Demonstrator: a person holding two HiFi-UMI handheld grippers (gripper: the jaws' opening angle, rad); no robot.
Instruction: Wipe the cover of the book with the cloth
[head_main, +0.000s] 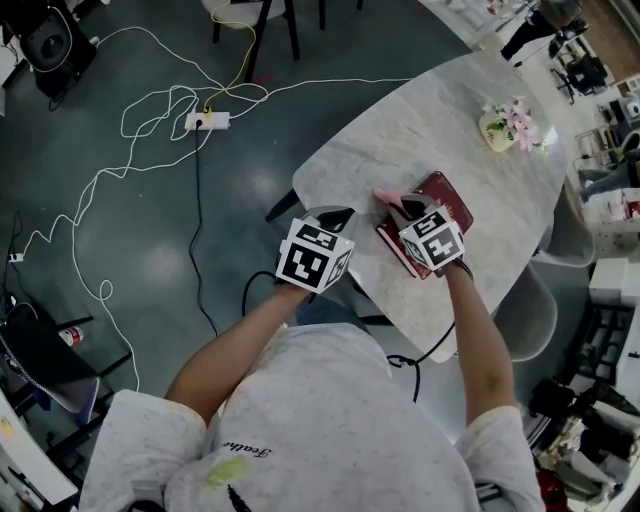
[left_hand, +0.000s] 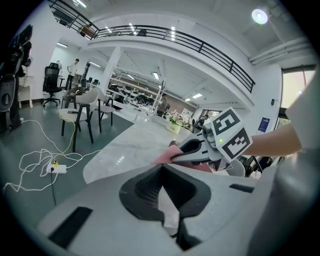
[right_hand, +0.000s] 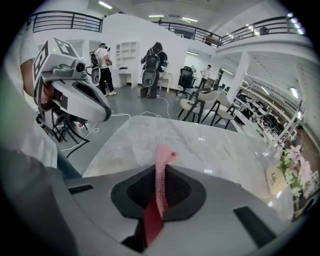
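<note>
**Cloth pinched over the book, left gripper idle**

On the far side of the marble table (head_main: 420, 110) stands the only container, a small cream pot (head_main: 494, 131). It holds a bunch of pink and white flowers (head_main: 520, 122), well apart from the action.

Now to the book (head_main: 453, 200). The dark red cover lies flat near the table's front edge, just ahead of the person. Its long axis runs diagonally, from the person's near left away towards the far right. Pale page edges show along the long side nearest the person.

The right gripper (right_hand: 161, 171) has its jaws clamped on the pink cloth (right_hand: 163, 152), a thin fold standing up between them. In the head view the gripper sits over the book, the cloth poking out past the book's far-left end.

The left gripper (left_hand: 161, 167) has its jaws together with nothing between them. It hangs over the table's near edge, left of the book and not touching it.
</note>
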